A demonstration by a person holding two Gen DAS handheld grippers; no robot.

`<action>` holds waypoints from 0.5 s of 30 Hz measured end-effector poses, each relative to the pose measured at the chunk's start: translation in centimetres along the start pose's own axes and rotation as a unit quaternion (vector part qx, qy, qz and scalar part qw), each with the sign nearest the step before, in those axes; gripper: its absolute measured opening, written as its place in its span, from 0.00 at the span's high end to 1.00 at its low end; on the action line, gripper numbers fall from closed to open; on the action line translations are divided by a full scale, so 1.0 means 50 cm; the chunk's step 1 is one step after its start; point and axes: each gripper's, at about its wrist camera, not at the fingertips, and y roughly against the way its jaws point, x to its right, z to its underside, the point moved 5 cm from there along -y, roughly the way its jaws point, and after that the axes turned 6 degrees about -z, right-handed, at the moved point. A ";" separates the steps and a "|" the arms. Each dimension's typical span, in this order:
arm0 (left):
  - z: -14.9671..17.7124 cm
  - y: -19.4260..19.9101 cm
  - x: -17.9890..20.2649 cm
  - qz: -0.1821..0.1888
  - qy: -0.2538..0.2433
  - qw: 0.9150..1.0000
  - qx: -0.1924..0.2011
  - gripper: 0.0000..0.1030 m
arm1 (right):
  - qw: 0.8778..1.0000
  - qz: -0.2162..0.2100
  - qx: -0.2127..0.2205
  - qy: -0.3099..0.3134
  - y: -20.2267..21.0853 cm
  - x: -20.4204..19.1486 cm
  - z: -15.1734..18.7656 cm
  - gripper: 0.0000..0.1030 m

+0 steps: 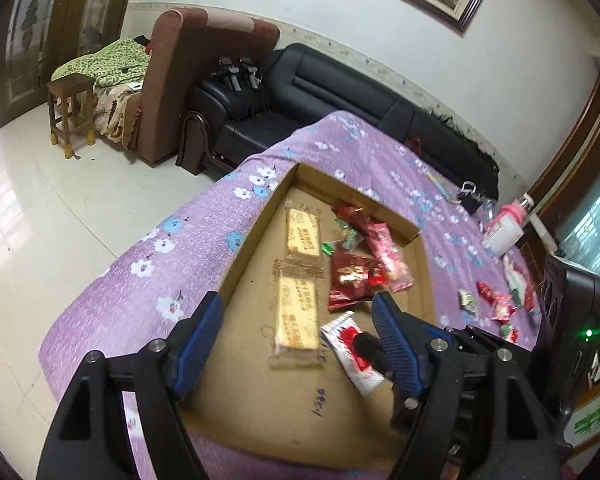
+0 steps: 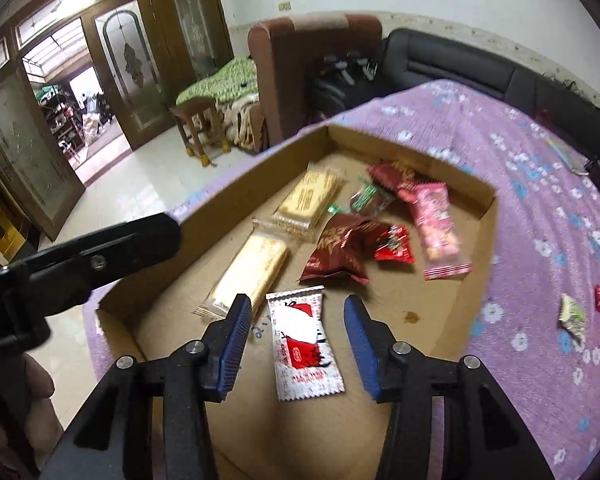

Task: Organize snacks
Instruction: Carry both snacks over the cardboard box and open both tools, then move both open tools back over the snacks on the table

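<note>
Here the white-red packet [image 2: 306,344] lies between the open right hand-held gripper [image 2: 298,312].

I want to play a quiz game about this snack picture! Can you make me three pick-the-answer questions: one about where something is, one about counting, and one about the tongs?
1. Where does the white and red packet lie?
A. in the cardboard box
B. on the black sofa
C. on the floor

2. How many long yellow biscuit packs are in the box?
A. one
B. two
C. four

3. How are the right tongs?
A. shut on the packet
B. open, with the packet between them
C. holding a cup

Answers: 1 A, the packet rests on the box bottom. 2 B, two packs lie end to end. 3 B, there are gaps between the packet and both blue pads.
</note>
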 end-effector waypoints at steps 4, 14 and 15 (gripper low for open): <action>0.018 0.035 0.026 0.007 -0.002 1.000 0.009 0.24 | 0.999 0.011 0.031 -0.008 0.064 0.022 0.014 0.41; 0.077 0.103 0.141 0.031 -0.062 0.998 0.011 0.21 | 0.983 0.104 0.128 -0.075 0.350 0.188 0.105 0.39; 0.079 0.118 0.156 0.040 -0.069 0.997 0.015 0.21 | 0.980 0.120 0.136 -0.079 0.386 0.209 0.111 0.39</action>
